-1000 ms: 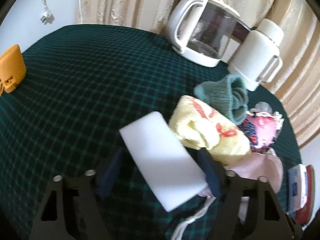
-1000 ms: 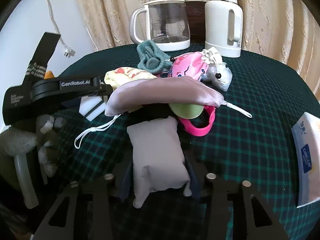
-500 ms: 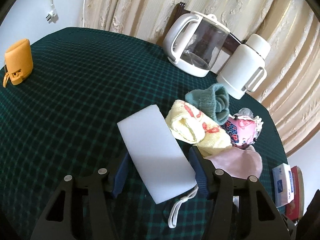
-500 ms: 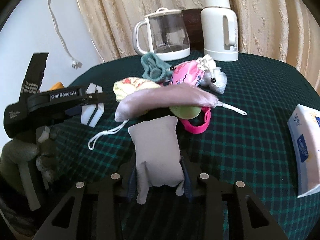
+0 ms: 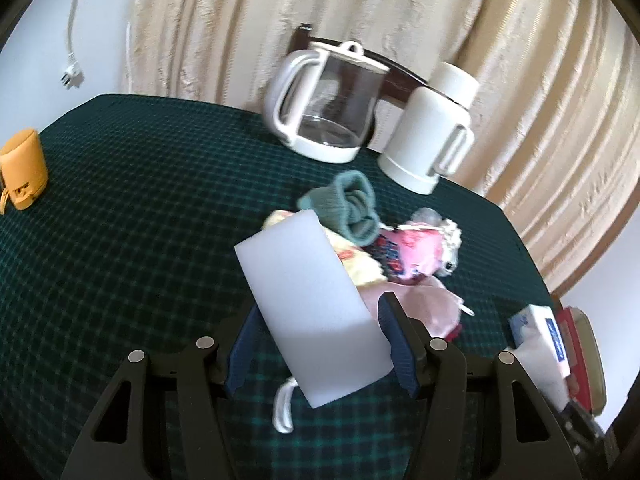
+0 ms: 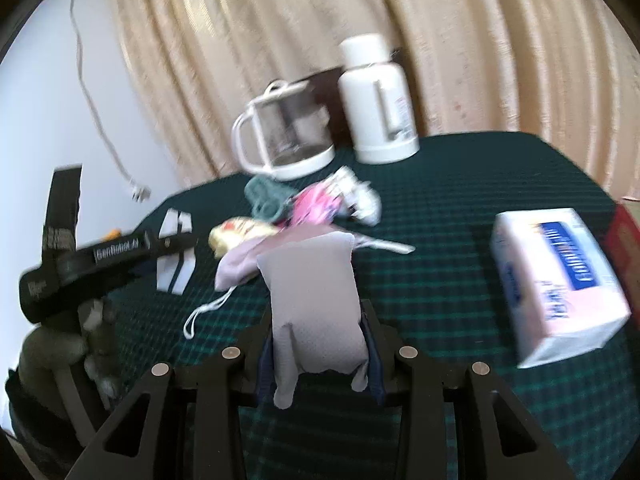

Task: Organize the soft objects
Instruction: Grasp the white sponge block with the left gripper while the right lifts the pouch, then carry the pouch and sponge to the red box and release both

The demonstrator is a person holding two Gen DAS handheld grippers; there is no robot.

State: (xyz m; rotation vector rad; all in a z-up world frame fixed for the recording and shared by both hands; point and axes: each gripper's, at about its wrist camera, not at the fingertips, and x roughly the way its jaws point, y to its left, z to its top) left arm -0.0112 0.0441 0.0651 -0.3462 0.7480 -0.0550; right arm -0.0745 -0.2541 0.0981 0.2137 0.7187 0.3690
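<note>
A round table under a dark green checked cloth stands before heavy cream curtains lit from behind (daylight glows through the folds). To the left is a plain white wall where a white power cord hangs with its plug loose.

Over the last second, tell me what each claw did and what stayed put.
Both claws lifted their loads up off the table: the left claw raised the white sponge, the right claw raised the grey pouch away from the pile. Nothing was let go. The pile of soft things, glass jug and white flask stayed put.
</note>
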